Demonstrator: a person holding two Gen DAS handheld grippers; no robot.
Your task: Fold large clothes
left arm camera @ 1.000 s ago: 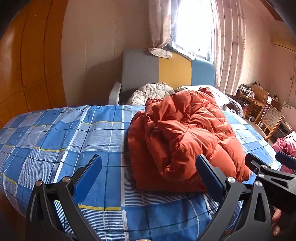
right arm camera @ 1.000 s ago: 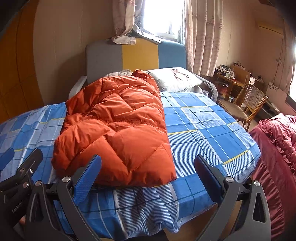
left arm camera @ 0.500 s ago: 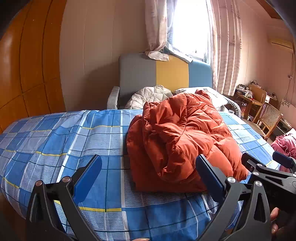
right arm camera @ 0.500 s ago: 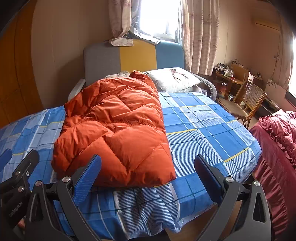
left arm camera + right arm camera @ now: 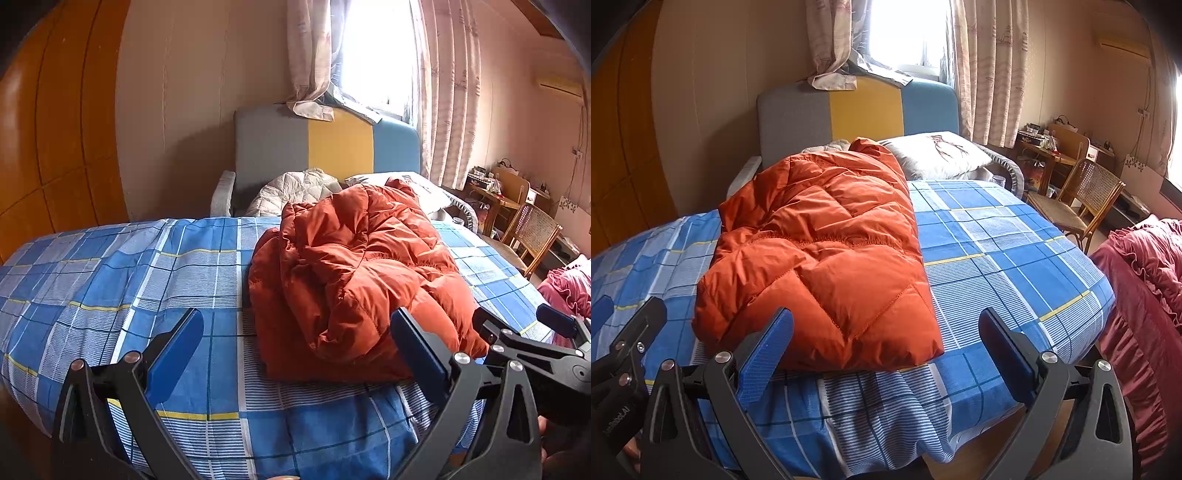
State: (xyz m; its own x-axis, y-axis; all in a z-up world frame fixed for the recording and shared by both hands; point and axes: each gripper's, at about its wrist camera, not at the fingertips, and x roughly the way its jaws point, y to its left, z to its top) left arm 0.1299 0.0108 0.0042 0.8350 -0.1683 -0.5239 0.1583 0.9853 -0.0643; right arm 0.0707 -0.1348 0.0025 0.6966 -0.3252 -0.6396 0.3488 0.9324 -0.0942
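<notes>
Jacket (image 5: 820, 254) unmoved, cameras drawn slightly back

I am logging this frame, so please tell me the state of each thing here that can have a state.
Orange down jacket: folded, lying on the bed, not held.
Left gripper: open, holds nothing.
Right gripper: open, holds nothing.
Checked bedsheet: spread, rumpled at the near edge.
Curtains: drawn apart.

Wicker chair (image 5: 1082, 195) beside plaid bed (image 5: 997, 251)
</notes>
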